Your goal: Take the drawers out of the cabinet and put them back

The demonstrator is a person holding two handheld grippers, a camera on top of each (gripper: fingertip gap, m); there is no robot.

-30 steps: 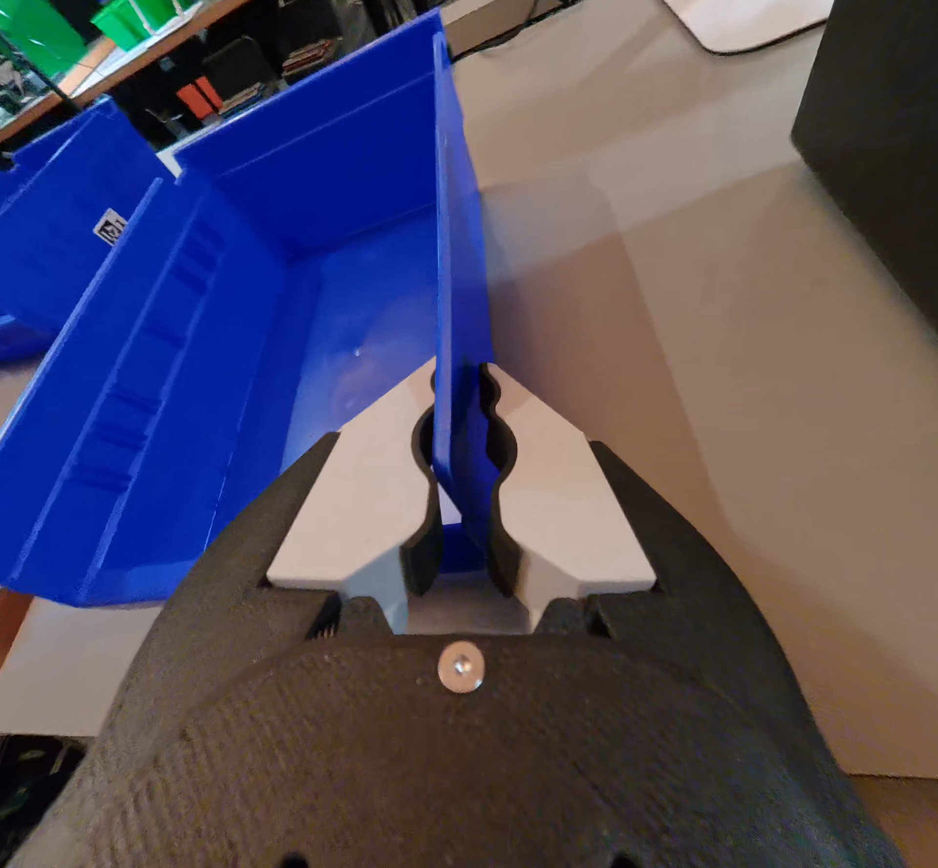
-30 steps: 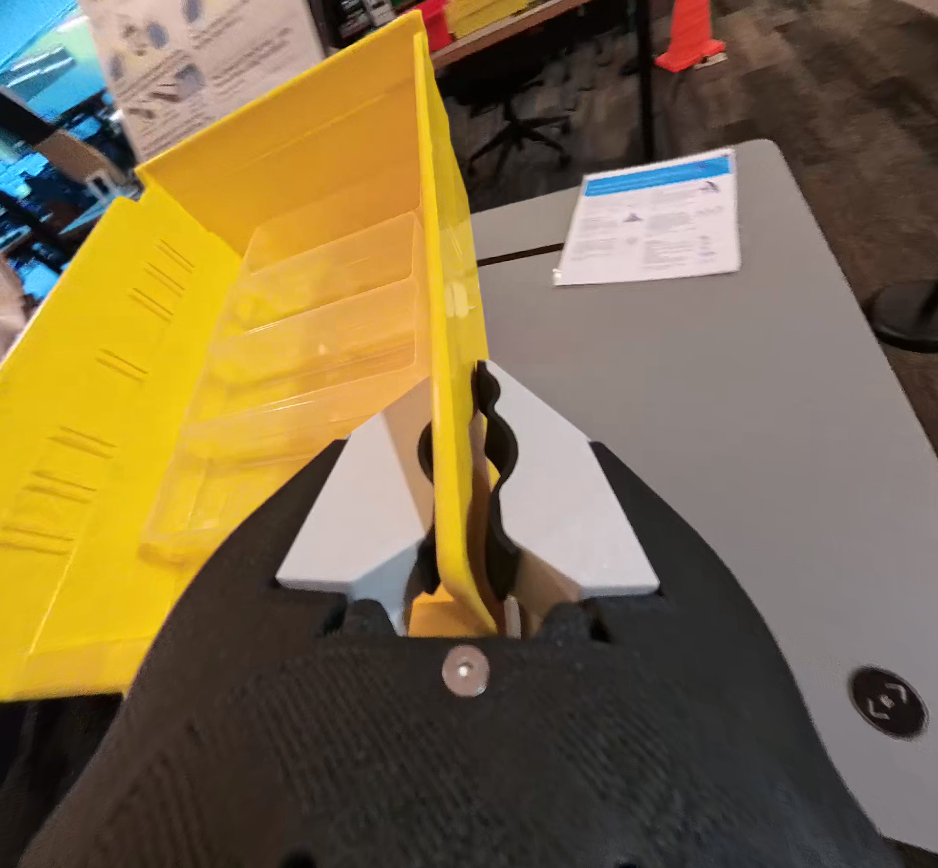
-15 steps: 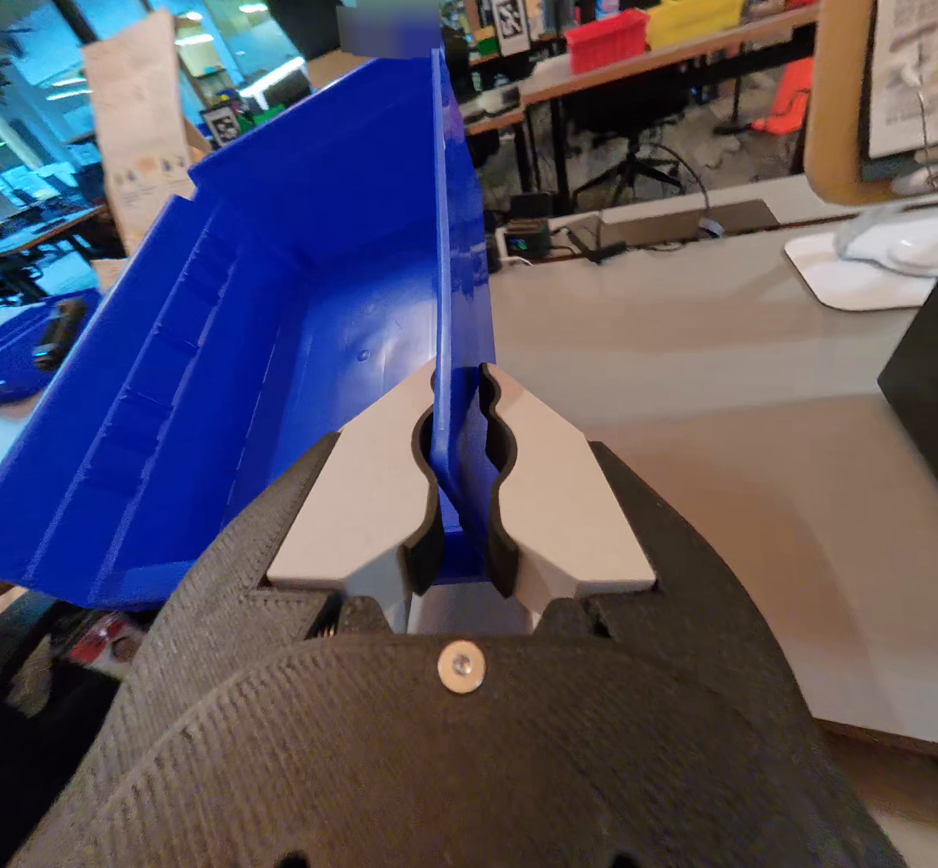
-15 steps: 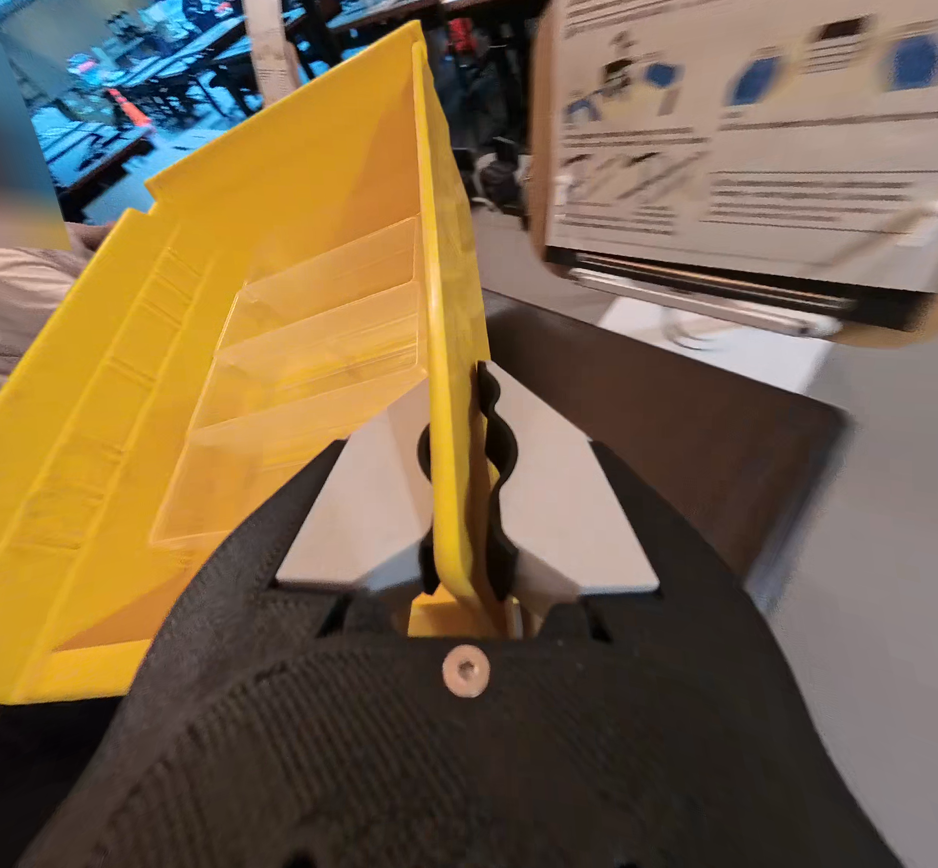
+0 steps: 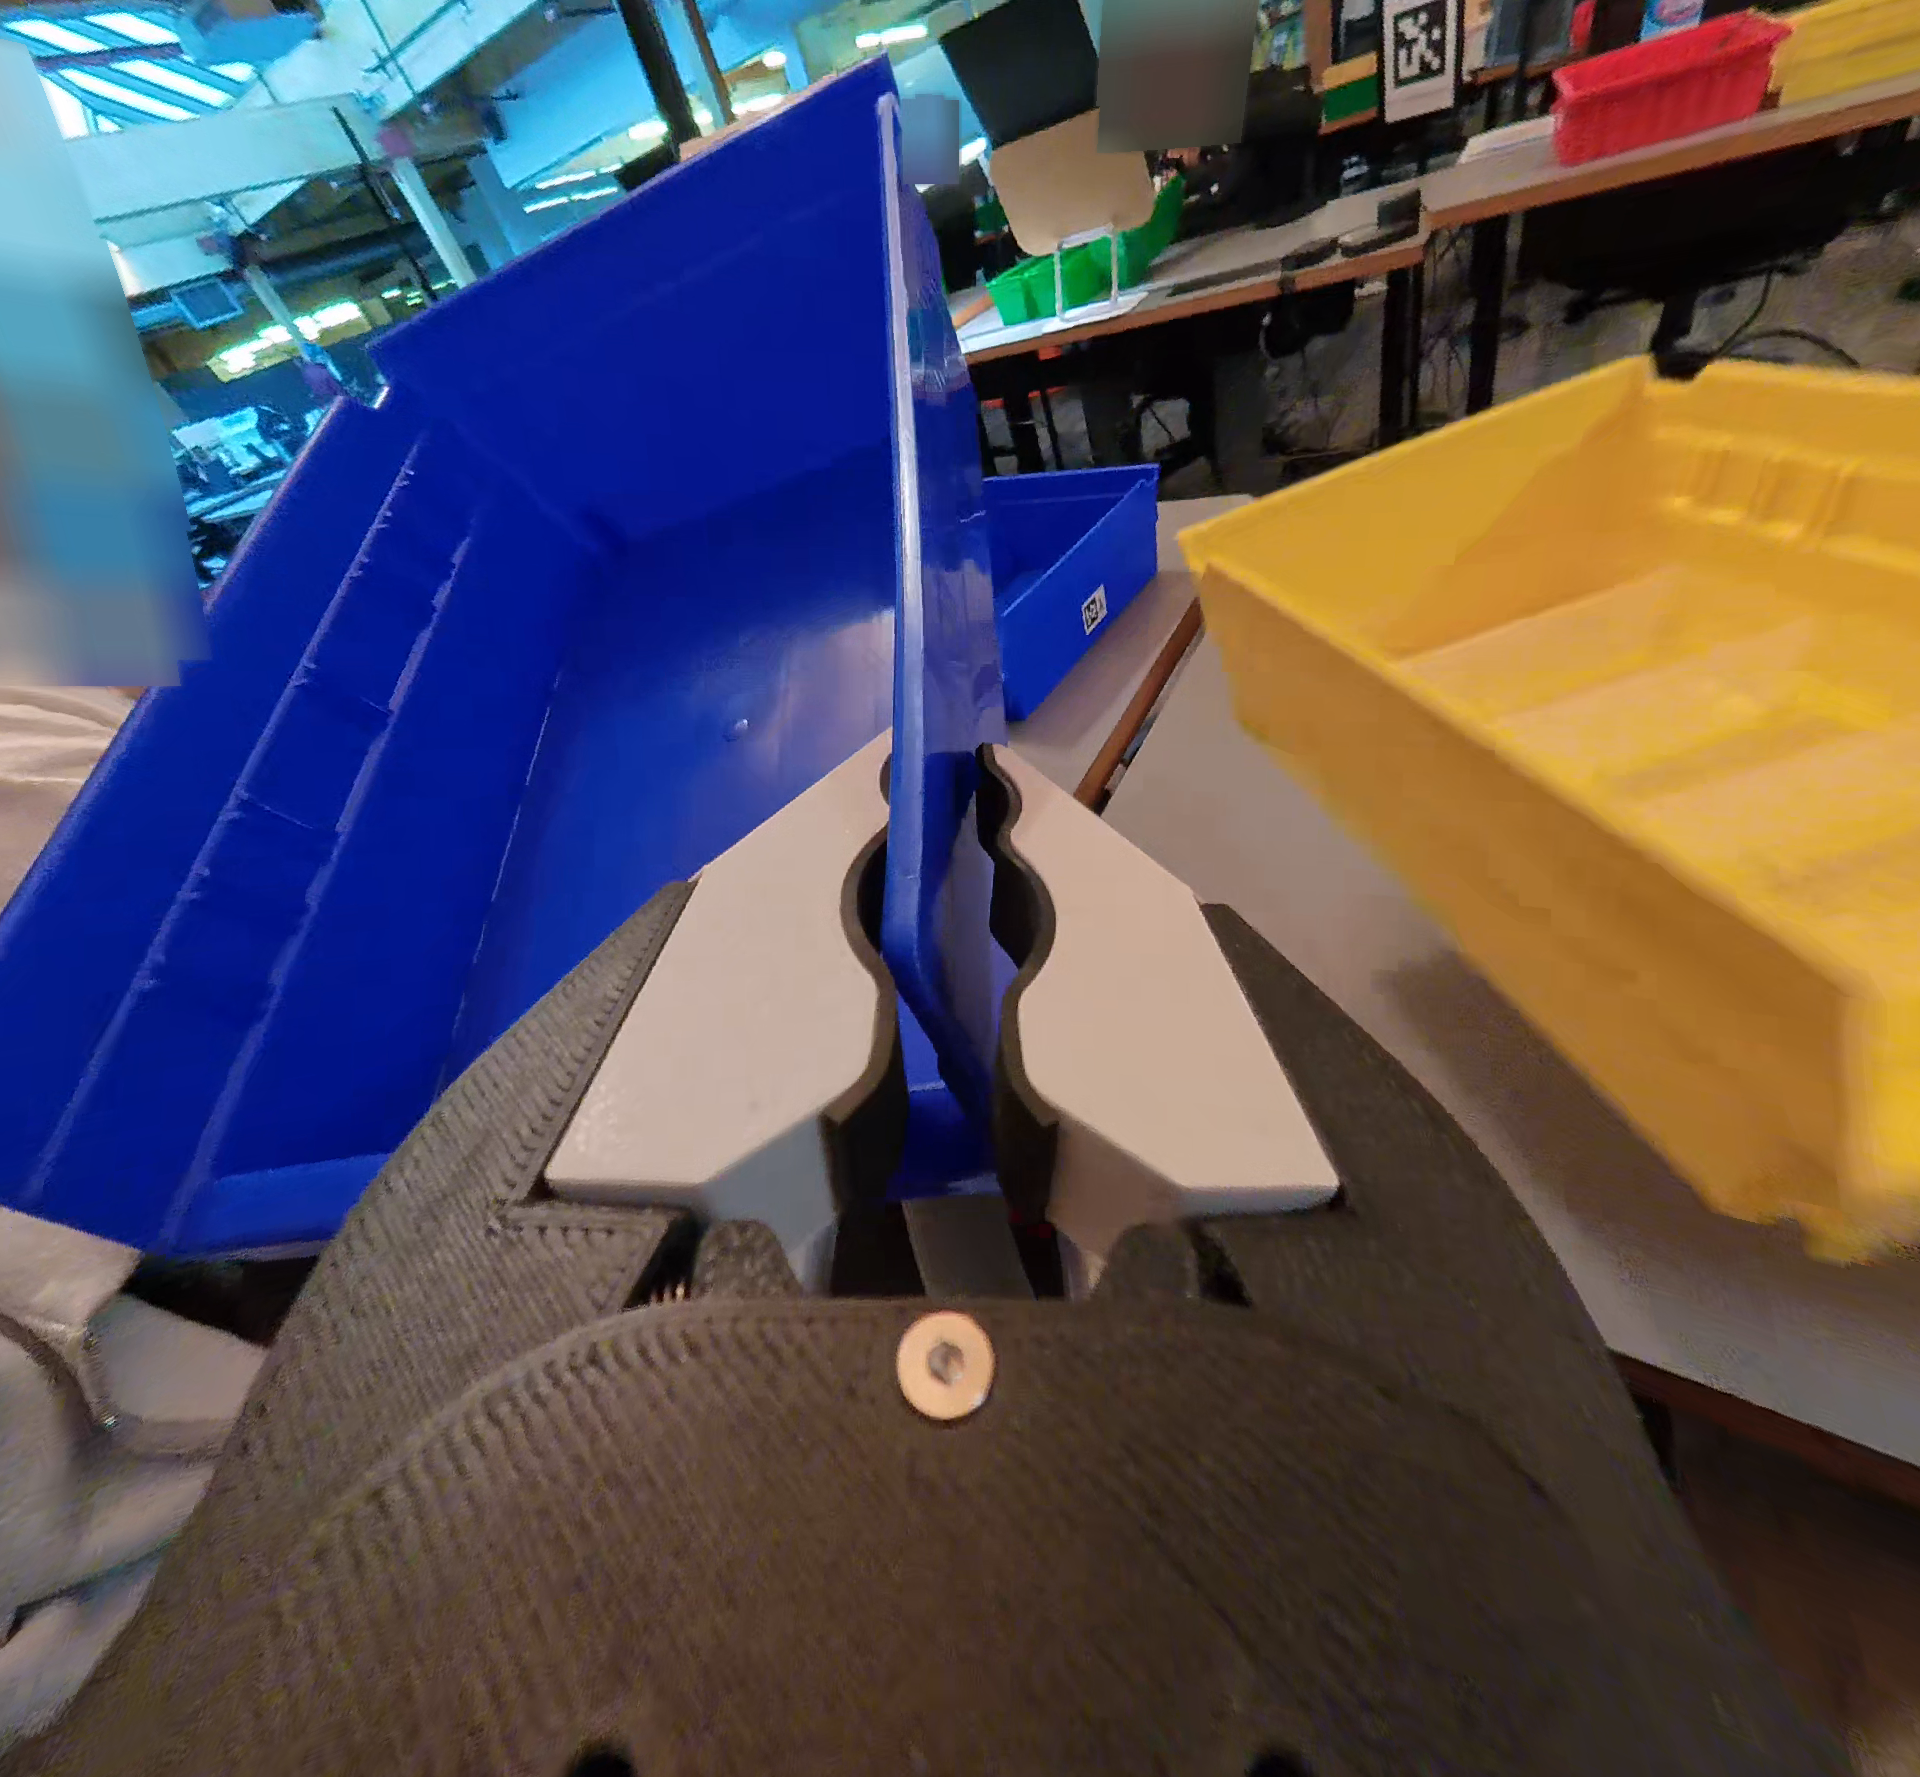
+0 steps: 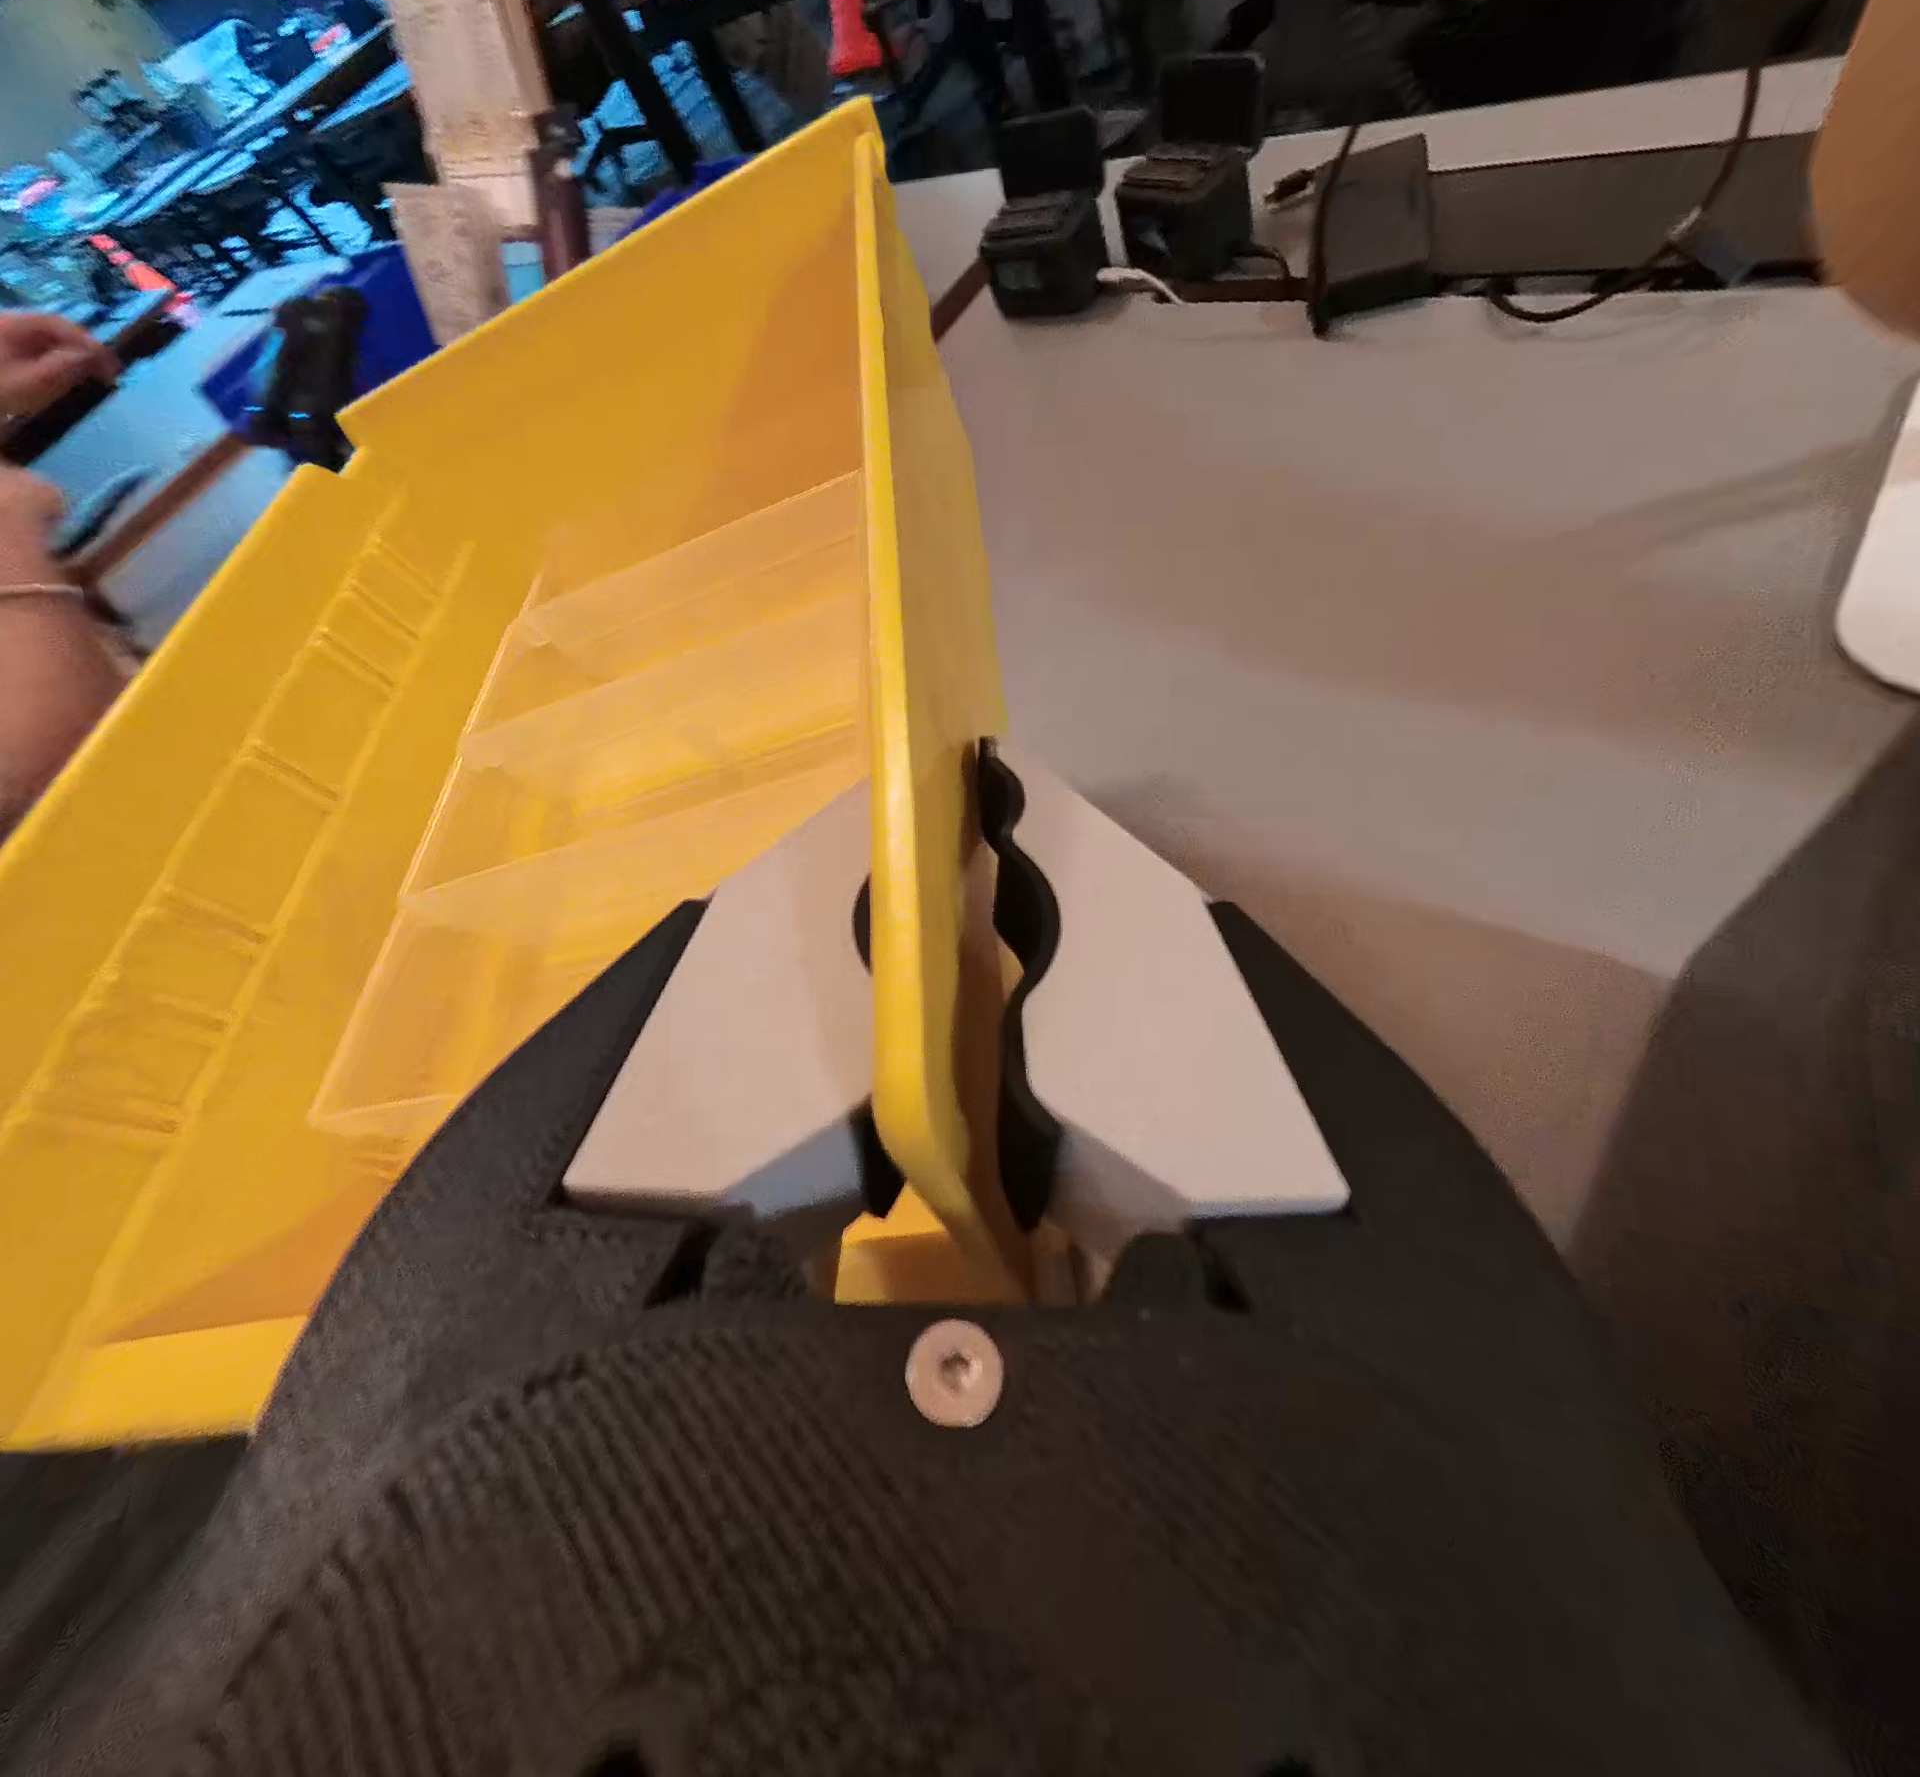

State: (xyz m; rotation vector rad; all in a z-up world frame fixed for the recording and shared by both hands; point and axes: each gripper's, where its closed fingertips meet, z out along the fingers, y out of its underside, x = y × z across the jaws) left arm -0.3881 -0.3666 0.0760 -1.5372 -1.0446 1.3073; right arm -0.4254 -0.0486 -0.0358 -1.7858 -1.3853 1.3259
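Left gripper (image 5: 940, 906) clamping empty blue drawer (image 5: 644, 647), right gripper (image 6: 935, 938) clamping yellow drawer (image 6: 665, 439) holding clear dividers (image 6: 644, 719)

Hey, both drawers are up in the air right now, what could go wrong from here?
1. Each gripper pinches only one thin side wall: the left gripper on the blue drawer, the right gripper on the yellow drawer. Either might twist or slip.
2. In the left wrist view the yellow drawer hangs close beside the blue one; they might collide.
3. The clear divider tray sits loose-looking in the tilted yellow drawer and might slide.
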